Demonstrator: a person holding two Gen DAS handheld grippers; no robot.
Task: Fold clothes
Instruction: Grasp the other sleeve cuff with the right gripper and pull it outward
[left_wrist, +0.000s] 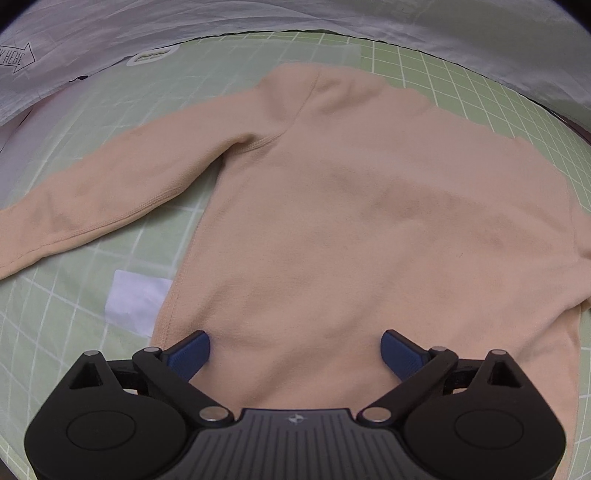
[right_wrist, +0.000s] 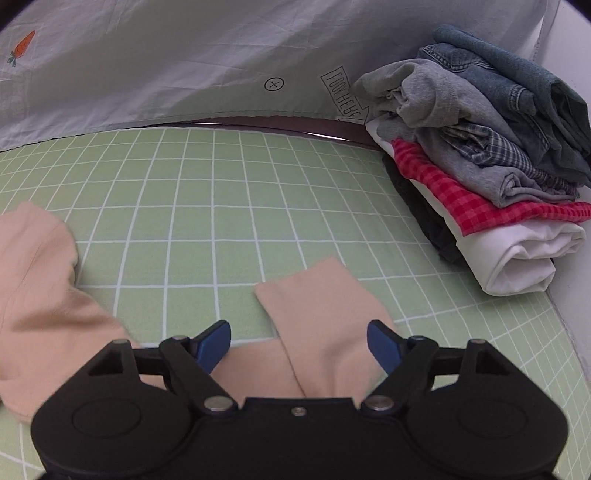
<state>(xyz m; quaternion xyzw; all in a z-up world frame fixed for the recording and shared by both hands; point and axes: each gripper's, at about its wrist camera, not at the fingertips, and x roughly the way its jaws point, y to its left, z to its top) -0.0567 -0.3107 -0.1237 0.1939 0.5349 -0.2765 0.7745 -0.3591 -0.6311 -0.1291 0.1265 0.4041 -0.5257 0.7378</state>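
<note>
We see a peach long-sleeved top (left_wrist: 369, 206) on a pale green mat (right_wrist: 221, 206) gridded with white lines. Gripper fingers (left_wrist: 190, 352) are blue on black bodies. Stacked beside: blue denim (right_wrist: 517, 85), grey jersey (right_wrist: 436, 99), red-pink gingham (right_wrist: 461, 199), white cloth (right_wrist: 524, 258).

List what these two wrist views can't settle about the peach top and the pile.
- Peach top hem: left wrist view, hidden under the left gripper.
- Sleeve, right wrist view: its join to the body runs under the right gripper.
- Left sleeve cuff: cut off by the frame edge.
- Pile of clothes: bottom dark item mostly covered; count unclear.
</note>
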